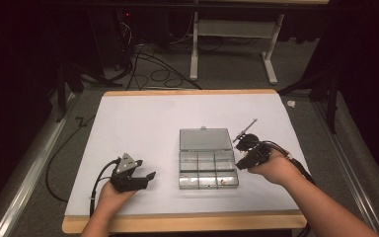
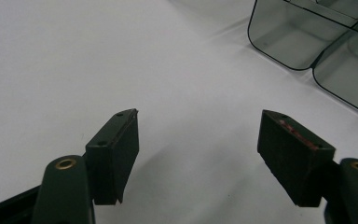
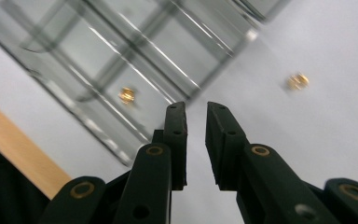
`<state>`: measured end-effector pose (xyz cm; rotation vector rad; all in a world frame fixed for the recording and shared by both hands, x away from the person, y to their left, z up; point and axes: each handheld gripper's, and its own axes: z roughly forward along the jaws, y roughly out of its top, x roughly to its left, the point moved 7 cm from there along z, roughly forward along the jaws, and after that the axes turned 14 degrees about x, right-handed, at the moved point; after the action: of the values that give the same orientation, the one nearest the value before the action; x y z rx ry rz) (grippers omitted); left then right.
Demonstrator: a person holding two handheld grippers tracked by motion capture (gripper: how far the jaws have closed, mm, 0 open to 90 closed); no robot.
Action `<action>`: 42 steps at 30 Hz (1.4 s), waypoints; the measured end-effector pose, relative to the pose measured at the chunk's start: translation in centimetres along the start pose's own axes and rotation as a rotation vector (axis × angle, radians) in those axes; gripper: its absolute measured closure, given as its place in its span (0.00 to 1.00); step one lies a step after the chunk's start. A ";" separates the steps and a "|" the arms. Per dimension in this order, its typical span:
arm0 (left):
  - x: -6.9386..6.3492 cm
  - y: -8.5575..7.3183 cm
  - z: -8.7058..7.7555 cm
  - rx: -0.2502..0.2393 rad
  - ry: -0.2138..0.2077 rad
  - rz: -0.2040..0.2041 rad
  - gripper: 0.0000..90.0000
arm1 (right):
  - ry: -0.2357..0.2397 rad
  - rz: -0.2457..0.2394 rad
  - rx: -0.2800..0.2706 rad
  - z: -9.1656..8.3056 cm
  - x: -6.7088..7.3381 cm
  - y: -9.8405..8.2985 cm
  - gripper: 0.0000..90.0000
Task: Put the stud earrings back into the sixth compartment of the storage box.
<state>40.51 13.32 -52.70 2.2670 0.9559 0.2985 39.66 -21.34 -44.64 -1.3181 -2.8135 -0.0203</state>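
A clear plastic compartment box (image 1: 208,165) lies in the middle of the white table with its lid folded back. It reaches into the top right corner of the left gripper view as the box (image 2: 298,37). My right gripper (image 1: 242,154) hovers at its right edge. In the right gripper view the right gripper (image 3: 196,112) has its jaws a narrow gap apart with nothing between them. One brass nut (image 3: 127,94) rests in a near compartment of the box (image 3: 98,51); another brass nut (image 3: 298,81) sits on the sheet. My left gripper (image 1: 145,169) rests left of the box, and the left gripper (image 2: 198,140) is wide open and empty.
The table's wooden front edge (image 1: 187,222) runs close under both hands. A thin grey rod (image 1: 245,129) sticks out above the right gripper. White sheet (image 1: 143,123) spreads bare behind and left of the box. Cables and table legs stand on the floor beyond.
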 end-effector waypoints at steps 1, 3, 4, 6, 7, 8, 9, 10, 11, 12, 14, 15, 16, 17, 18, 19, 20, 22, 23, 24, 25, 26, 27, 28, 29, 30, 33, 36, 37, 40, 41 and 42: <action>0.0 0.0 0.0 0.001 0.000 0.000 0.33 | -0.008 0.011 0.009 0.1 -0.5 -0.3 0.89; 0.0 0.0 0.0 0.004 -0.001 0.001 0.33 | -0.016 0.036 0.015 0.5 -1.4 -0.9 0.89; 0.0 0.0 0.0 0.003 -0.001 0.001 0.33 | -0.016 0.046 0.017 0.7 -1.8 -1.1 0.89; 0.0 0.0 0.0 0.004 0.000 0.001 0.33 | -0.021 0.074 0.019 1.3 -2.6 -1.5 0.89; 0.0 0.0 0.0 0.004 0.000 0.002 0.33 | -0.020 0.083 0.017 1.6 -3.0 -1.6 0.89; 0.0 0.0 0.0 0.005 0.000 0.002 0.33 | -0.027 0.092 0.018 2.0 -3.4 -1.7 0.89; 0.0 0.0 0.0 0.005 0.000 0.003 0.33 | -0.025 0.102 0.017 2.4 -3.8 -1.8 0.88; 0.0 0.0 0.0 0.004 0.000 0.002 0.33 | -0.021 0.116 0.017 2.8 -4.1 -1.8 0.88; 0.0 0.0 0.0 0.004 -0.001 0.001 0.33 | -0.022 0.129 0.019 3.3 -4.5 -1.8 0.87; 0.0 0.0 0.0 0.004 -0.002 0.002 0.33 | -0.024 0.136 0.018 3.7 -4.8 -1.8 0.87; 0.0 0.0 0.0 0.004 -0.001 0.001 0.33 | -0.027 0.152 0.022 4.3 -5.4 -1.6 0.87; 0.0 0.0 0.0 0.004 -0.002 0.001 0.33 | -0.024 0.159 0.017 4.6 -5.6 -1.5 0.87; 0.0 0.0 0.0 0.004 -0.002 0.001 0.33 | -0.025 0.155 0.013 4.8 -5.8 -1.3 0.87; 0.0 0.0 0.0 0.005 -0.002 0.001 0.33 | -0.023 0.169 0.011 4.9 -5.9 -1.1 0.86; 0.0 0.0 0.0 0.004 -0.002 0.001 0.33 | -0.029 0.169 0.010 5.0 -6.0 -0.9 0.86; 0.0 0.0 0.0 0.004 -0.002 0.001 0.33 | -0.032 0.170 0.005 5.1 -6.2 -0.7 0.85; 0.0 0.0 0.0 0.005 -0.002 0.002 0.33 | -0.035 0.177 0.004 5.1 -6.4 -0.5 0.85; 0.0 0.0 0.0 0.005 -0.002 0.003 0.33 | -0.040 0.189 -0.004 5.2 -6.8 -0.1 0.84; 0.0 0.0 0.0 0.005 -0.002 0.003 0.33 | -0.040 0.197 0.000 5.3 -7.0 0.1 0.84; 0.0 0.0 0.0 0.005 -0.002 0.003 0.33 | -0.038 0.202 -0.005 5.4 -7.2 0.3 0.83; 0.0 0.0 0.0 0.005 -0.003 0.003 0.33 | -0.035 0.203 -0.009 5.4 -7.3 0.5 0.83; 0.0 0.0 0.0 0.005 -0.003 0.003 0.33 | -0.034 0.207 -0.011 5.4 -7.4 0.9 0.83; 0.0 0.0 0.0 0.005 -0.003 0.003 0.33 | -0.038 0.203 -0.018 5.3 -7.5 1.0 0.83; 0.0 0.0 0.0 0.005 -0.004 0.002 0.33 | -0.037 0.207 -0.015 5.3 -7.5 1.2 0.83; 0.0 0.0 0.0 0.005 -0.004 0.003 0.33 | -0.034 0.208 -0.024 5.3 -7.5 1.5 0.83; 0.0 0.0 0.0 0.005 -0.003 0.003 0.33 | -0.040 0.205 -0.024 5.2 -7.6 1.7 0.83; 0.0 0.0 0.0 0.004 -0.004 0.003 0.33 | -0.046 0.205 -0.022 5.4 -7.7 2.2 0.87; 0.0 0.0 0.0 0.001 -0.007 0.003 0.33 | -0.047 0.204 -0.003 5.7 -7.6 2.5 0.96; 0.0 0.0 0.0 0.001 -0.007 0.003 0.33 | -0.058 0.200 0.005 5.7 -7.6 2.5 0.97; 0.0 0.0 0.0 0.001 -0.007 0.003 0.33 | -0.052 0.189 0.008 5.5 -7.3 2.3 0.97; 0.0 0.0 0.0 0.001 -0.007 0.002 0.33 | -0.055 0.183 0.008 5.4 -7.2 2.2 0.97; 0.0 0.0 0.0 0.001 -0.007 0.002 0.33 | -0.053 0.180 0.008 5.3 -7.0 2.1 0.97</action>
<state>40.49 13.29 -52.70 2.2682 0.9500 0.2904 45.61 -25.28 -50.19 -1.5872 -2.7213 0.0316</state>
